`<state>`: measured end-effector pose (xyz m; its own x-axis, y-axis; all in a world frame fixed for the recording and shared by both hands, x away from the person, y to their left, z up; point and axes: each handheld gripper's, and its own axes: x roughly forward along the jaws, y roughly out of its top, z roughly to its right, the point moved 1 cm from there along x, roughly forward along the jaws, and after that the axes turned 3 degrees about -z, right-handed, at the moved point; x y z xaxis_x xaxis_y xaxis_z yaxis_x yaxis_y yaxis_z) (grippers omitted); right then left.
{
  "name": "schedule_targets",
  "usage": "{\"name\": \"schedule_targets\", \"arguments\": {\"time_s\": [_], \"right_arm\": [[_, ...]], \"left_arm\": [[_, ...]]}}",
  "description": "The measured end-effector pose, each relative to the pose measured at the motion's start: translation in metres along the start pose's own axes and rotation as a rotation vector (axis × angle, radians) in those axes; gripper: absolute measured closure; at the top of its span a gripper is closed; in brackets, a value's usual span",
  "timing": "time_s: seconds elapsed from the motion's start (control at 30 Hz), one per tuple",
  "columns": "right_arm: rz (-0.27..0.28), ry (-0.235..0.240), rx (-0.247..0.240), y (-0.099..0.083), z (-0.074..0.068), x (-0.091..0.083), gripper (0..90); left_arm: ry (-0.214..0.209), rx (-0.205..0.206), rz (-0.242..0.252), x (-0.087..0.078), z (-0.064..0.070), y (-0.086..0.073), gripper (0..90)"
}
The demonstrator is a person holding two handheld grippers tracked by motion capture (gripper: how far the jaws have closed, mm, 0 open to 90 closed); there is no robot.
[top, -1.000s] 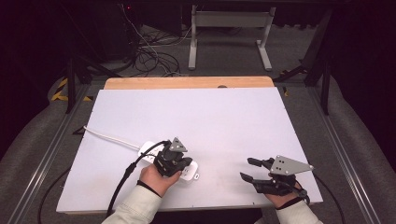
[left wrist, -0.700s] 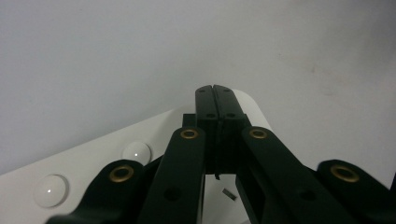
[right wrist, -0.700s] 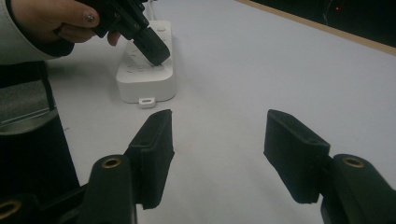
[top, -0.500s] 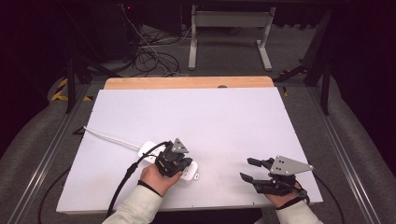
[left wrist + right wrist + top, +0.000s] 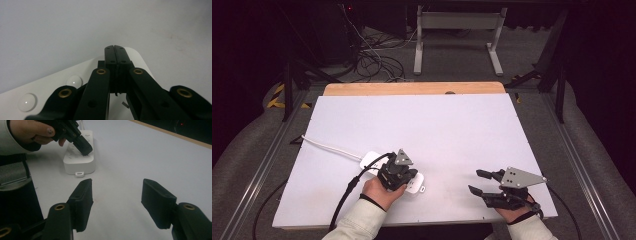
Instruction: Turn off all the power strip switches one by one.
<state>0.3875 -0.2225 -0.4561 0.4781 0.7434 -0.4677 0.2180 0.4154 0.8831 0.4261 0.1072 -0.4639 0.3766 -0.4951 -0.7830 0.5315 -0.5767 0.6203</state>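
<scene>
White, matte sheet covers the bench (image 5: 452, 135); a strip of bare wood shows along its far edge. Grey carpeted floor (image 5: 447, 60) lies beyond, with a tangle of dark cables (image 5: 372, 62) and the pale legs of a metal stand (image 5: 457, 42). Room behind is dark.

High view: white power strip (image 5: 414, 184) lies near the front left of the bench, its white cord (image 5: 329, 146) running off toward the left edge. Left tongs (image 5: 398, 177) sit over the strip, held in the person's left hand (image 5: 379, 190), a black cable trailing back over the front edge. Right tongs (image 5: 479, 182) hover low near the front right, well apart from the strip, grey three-cornered plate on top.

Left gripper view adds detail: jaws pressed flat together, tips down on the end of the strip's glossy, rounded-cornered top; nothing visibly caught between them. Two round white domed buttons (image 5: 74, 81) sit in a row on the strip.

Right gripper view: right tongs (image 5: 117, 192) spread wide with bare sheet between, holding nothing; pads are blocky, black, slightly rubbery. Farther off, the strip's end face shows a small tab at its base, the left tongs' tips touching its top.
</scene>
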Motion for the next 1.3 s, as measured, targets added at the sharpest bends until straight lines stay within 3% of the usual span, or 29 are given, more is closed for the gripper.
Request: {"name": "schedule_targets", "arguments": {"time_s": [0.87,1.3], "right_arm": [[-0.007,0.000,-0.001,-0.0004,-0.0012,0.0002,42.2],[-0.011,0.002,0.001,-0.0004,-0.0025,0.0023,42.2]], "left_arm": [[0.052,0.027,0.027,0.0013,0.0068,-0.0037,90.0],[0.059,0.034,0.017,0.0022,0.0077,-0.0040,90.0]]}}
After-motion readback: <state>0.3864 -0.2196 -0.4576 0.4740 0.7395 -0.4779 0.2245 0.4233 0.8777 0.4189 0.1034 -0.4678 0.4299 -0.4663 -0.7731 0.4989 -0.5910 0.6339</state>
